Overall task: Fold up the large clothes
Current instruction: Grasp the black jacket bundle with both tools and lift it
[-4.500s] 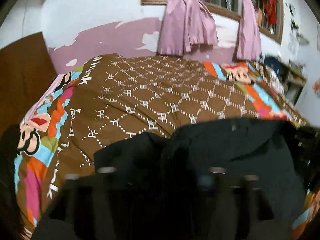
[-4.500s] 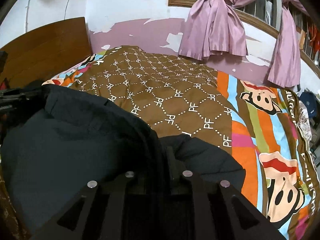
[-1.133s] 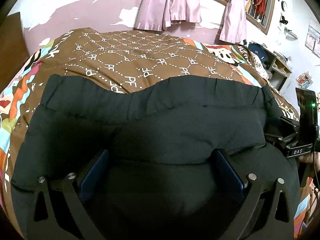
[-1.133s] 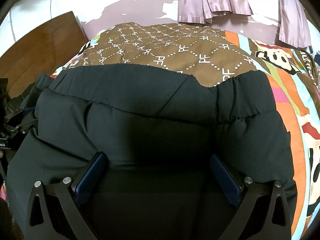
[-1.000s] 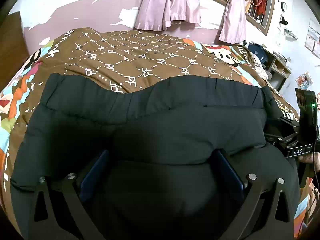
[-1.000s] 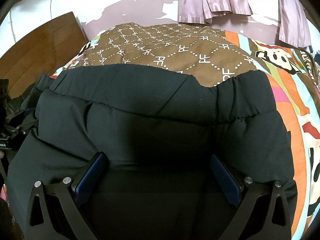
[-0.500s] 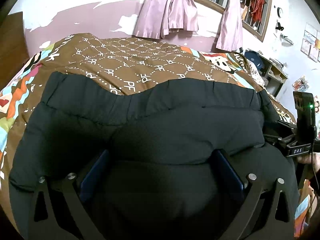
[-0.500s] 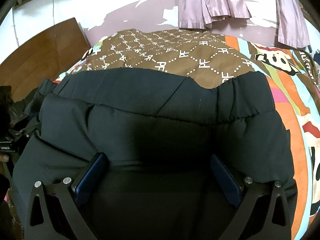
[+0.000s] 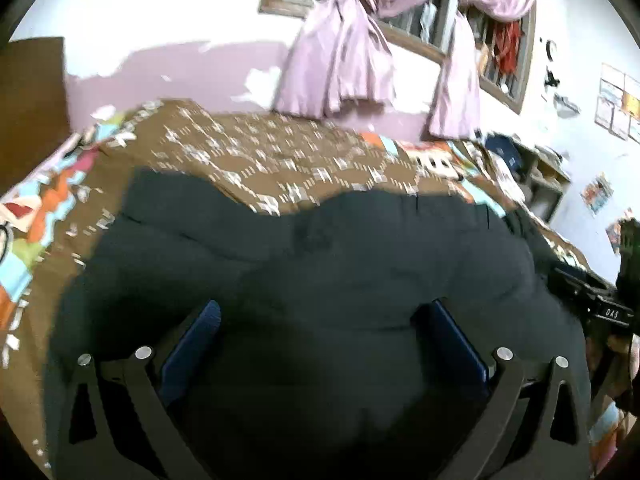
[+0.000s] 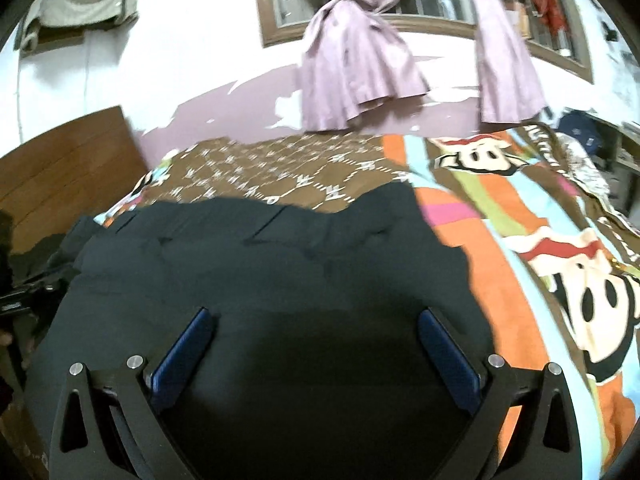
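Black padded fabric is filling both wrist views: a large black puffy jacket (image 9: 320, 272) is lying on the brown patterned bedspread with cartoon stripes (image 9: 248, 152), its long axis running side to side across the near part of the bed, its gathered hem edge pointing toward the far wall with the pink knotted curtains (image 10: 356, 68). Going from the jacket's left end, the left gripper (image 9: 320, 344) is spreading wide, blue pads (image 9: 192, 344) apart, over the padding; whether they are touching it I cannot tell. At the jacket's right end, the right gripper (image 10: 316, 344) is likewise standing wide, holding nothing. Compared with half a second ago, both cameras are tilting up, showing more wall and window, and the jacket is staying put.
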Demonstrator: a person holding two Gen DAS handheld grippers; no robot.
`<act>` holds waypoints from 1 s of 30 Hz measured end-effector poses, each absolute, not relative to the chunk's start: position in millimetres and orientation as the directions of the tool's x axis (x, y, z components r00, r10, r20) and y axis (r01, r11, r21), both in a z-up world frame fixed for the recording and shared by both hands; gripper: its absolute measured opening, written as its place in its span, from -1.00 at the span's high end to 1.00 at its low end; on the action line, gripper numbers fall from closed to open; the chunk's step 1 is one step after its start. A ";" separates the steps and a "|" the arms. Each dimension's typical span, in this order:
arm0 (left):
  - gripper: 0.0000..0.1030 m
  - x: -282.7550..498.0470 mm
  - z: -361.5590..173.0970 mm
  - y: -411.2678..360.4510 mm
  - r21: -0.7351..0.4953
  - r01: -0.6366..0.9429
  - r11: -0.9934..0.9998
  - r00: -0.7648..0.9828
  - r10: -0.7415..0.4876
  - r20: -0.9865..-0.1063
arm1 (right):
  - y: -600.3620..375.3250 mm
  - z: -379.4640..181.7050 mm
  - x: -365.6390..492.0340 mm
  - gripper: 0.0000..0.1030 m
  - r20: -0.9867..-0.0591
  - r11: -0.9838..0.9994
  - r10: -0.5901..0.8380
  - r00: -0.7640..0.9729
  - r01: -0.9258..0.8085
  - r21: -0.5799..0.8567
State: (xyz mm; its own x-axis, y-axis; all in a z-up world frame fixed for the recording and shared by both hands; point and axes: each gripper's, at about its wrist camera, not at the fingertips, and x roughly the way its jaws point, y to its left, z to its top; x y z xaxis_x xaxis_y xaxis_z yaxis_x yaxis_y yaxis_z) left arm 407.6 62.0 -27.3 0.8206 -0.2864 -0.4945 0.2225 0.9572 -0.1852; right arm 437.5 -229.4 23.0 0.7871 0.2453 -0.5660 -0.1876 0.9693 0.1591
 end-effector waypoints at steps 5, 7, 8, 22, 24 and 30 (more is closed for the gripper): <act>-0.98 391.8 -8.1 94.0 -0.243 0.150 0.958 0.868 -0.246 -0.432 | -247.9 20.8 443.8 -1.00 -0.604 0.978 0.205 0.770 -0.145 0.147; -0.98 393.5 -6.9 109.9 -0.271 0.110 0.956 0.856 -0.230 -0.463 | -254.7 22.1 443.4 -1.00 -0.610 0.981 0.195 0.768 -0.137 0.140; -0.98 394.1 -7.1 118.2 -0.286 0.090 0.954 0.850 -0.223 -0.478 | -257.5 22.1 444.4 -1.00 -0.616 0.981 0.190 0.764 -0.135 0.136; -0.98 395.6 -54.9 179.9 -0.431 -0.072 0.899 0.742 -0.241 -0.626 | -305.6 -26.1 459.0 -0.99 -0.723 0.932 0.321 0.611 -0.068 0.356; -0.98 396.1 -57.6 181.7 -0.453 -0.060 0.889 0.740 -0.265 -0.618 | -308.8 -30.8 459.6 -1.00 -0.716 0.915 0.358 0.599 -0.070 0.398; -0.98 397.2 -65.1 190.7 -0.538 -0.039 0.842 0.728 -0.345 -0.593 | -313.2 -35.8 461.5 -1.00 -0.705 0.883 0.419 0.572 -0.078 0.462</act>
